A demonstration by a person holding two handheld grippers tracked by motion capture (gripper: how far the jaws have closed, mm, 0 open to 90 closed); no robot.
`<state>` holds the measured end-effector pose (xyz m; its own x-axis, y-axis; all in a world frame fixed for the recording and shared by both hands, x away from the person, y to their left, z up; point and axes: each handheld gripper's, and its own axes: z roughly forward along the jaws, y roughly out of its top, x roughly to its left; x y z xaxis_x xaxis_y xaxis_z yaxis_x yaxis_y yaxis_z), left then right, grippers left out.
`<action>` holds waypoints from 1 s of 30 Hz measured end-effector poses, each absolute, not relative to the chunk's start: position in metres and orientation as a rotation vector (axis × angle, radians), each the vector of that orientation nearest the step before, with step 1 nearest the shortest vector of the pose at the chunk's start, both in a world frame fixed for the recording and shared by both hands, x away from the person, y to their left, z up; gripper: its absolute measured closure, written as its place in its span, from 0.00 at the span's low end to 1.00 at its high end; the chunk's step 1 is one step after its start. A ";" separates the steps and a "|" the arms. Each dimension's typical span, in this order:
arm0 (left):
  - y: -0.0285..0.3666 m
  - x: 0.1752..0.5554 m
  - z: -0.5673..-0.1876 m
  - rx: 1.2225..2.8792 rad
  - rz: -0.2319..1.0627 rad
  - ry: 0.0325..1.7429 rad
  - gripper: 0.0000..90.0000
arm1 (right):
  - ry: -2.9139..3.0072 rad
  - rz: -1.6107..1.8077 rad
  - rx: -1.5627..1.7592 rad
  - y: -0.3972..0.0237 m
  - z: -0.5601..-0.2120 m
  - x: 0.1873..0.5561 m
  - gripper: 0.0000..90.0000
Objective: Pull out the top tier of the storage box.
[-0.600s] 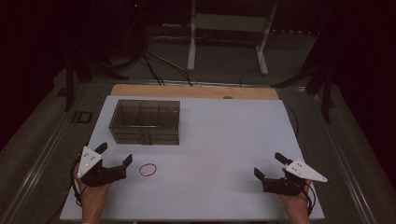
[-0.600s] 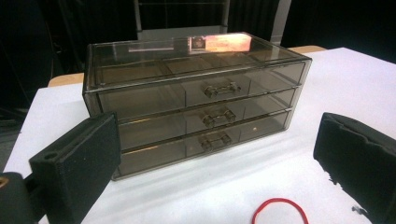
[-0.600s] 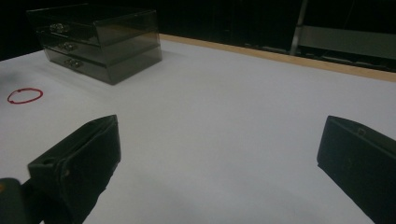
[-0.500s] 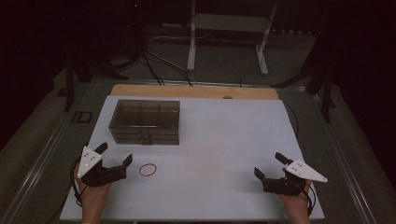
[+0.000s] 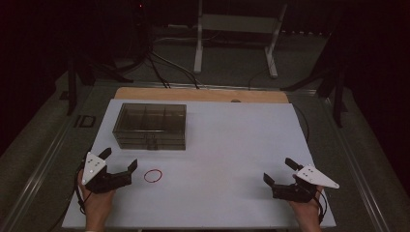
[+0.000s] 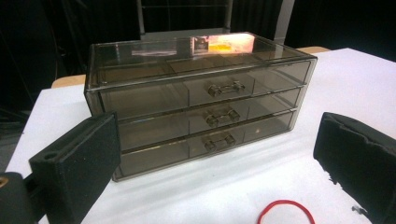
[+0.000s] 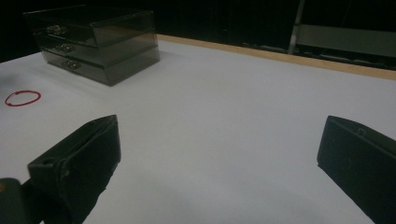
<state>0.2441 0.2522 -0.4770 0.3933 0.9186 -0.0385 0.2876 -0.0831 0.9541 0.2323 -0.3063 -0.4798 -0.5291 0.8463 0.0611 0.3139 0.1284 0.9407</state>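
A smoky clear three-drawer box (image 5: 150,125) (image 6: 198,102) (image 7: 93,39) stands at the back left of the white table (image 5: 232,145), drawers shut. A red rubber band (image 5: 153,176) (image 6: 286,212) (image 7: 22,98) lies flat in front of it. My left gripper (image 5: 119,160) (image 6: 219,158) rests at the front left, just left of the band, jaws wide apart and empty. My right gripper (image 5: 279,171) (image 7: 219,158) rests at the front right, far from the band, jaws spread with nothing between them.
A wooden strip (image 5: 203,94) runs along the table's far edge. Behind it stand a metal stand (image 5: 237,29) and cables on a dark floor. White table surface stretches between the two grippers.
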 end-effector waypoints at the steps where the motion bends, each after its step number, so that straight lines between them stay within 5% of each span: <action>1: 0.252 0.244 -0.477 1.607 0.753 1.095 0.03 | 1.911 1.400 1.116 -0.307 -0.480 0.232 0.00; 30: 0.236 0.255 -0.465 1.656 0.782 1.178 0.03 | 1.868 1.402 1.140 -0.310 -0.479 0.232 0.00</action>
<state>0.2551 0.2359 -0.4654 0.3377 0.9411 -0.0154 0.3514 -0.1109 0.9296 0.2317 -0.3099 -0.4788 -0.4992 0.8638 0.0678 0.3067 0.1030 0.9462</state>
